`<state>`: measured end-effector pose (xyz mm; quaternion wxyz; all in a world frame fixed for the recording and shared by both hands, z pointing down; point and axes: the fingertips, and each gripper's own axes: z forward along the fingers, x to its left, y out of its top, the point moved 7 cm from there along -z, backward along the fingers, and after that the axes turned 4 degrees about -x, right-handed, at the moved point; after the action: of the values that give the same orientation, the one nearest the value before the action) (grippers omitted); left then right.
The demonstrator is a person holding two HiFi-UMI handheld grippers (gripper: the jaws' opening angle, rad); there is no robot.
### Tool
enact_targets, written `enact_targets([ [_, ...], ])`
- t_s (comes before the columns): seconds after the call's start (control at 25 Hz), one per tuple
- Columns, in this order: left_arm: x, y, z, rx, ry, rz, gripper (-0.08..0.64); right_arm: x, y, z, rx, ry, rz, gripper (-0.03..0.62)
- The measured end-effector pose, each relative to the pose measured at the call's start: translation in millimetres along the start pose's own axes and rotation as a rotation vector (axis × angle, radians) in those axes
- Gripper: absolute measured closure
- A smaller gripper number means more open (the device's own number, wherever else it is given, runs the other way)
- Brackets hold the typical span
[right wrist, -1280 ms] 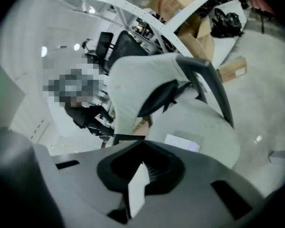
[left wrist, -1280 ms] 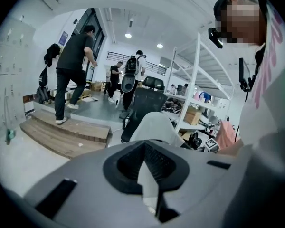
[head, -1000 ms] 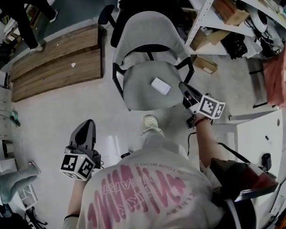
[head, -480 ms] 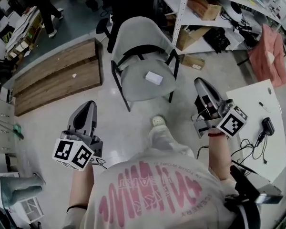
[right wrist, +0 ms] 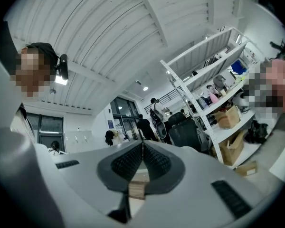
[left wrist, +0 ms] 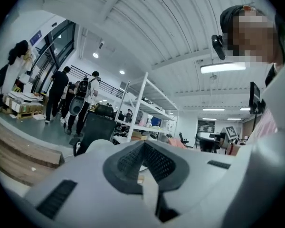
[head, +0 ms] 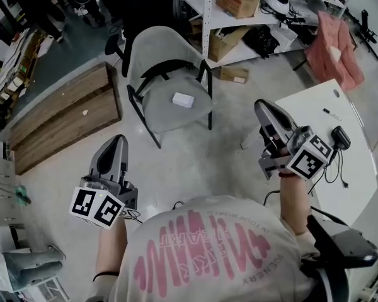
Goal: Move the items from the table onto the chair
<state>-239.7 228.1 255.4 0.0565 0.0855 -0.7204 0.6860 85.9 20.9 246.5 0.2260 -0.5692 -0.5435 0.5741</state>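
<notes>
Both empty: left gripper jaws together, right gripper same, nothing between. I'd swing right gripper over table, open before descent. Next items, pen and black corded device (scanner, probably), lie right of right jaws, apart. Far left: chair, white box already on seat.

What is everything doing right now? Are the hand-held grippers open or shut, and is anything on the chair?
Left hand-held gripper: shut, nothing between its jaws.
Right hand-held gripper: shut, nothing held.
Chair: upright, one item on its seat.
White box: lying flat on the chair seat.
Table: a pen and a black corded device lie on it.
</notes>
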Motion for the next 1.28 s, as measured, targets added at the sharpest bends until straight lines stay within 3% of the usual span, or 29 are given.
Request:
enact_targets([
  [0.12,-14.7,-3.5,5.8,0.003,-0.024,0.008,0.549,-6.2,8.2,-21.4,-0.007,-0.018,0.003,0.577],
  [0.28,-30.9,-13.4,18.0,0.066,0.012,0.028,0.551,-11.5,23.0,-51.5,0.000,-0.053,-0.028,0.577],
  [0.4,-45.9,-18.3,29.9,0.052,-0.008,-0.006,0.551,-16.7,30.6,-78.1,-0.001,-0.087,-0.064,0.577],
  [0.52,-72.7,-27.3,45.9,0.043,-0.121,-0.026,0.550,-24.0,36.2,-112.8,-0.027,-0.147,-0.078,0.577],
  [0.68,-118.7,-47.1,83.7,0.126,-0.245,0.054,0.551,-30.8,51.7,-173.5,-0.088,-0.270,-0.110,0.576],
  [0.96,-212.3,-62.5,131.4,0.164,-0.467,0.017,0.551,-24.6,80.5,-296.8,-0.156,-0.517,-0.140,0.576],
  [1.28,-304.7,-109.4,161.8,0.194,-0.671,-0.039,0.551,-24.3,62.7,-419.5,-0.217,-0.748,-0.124,0.568],
])
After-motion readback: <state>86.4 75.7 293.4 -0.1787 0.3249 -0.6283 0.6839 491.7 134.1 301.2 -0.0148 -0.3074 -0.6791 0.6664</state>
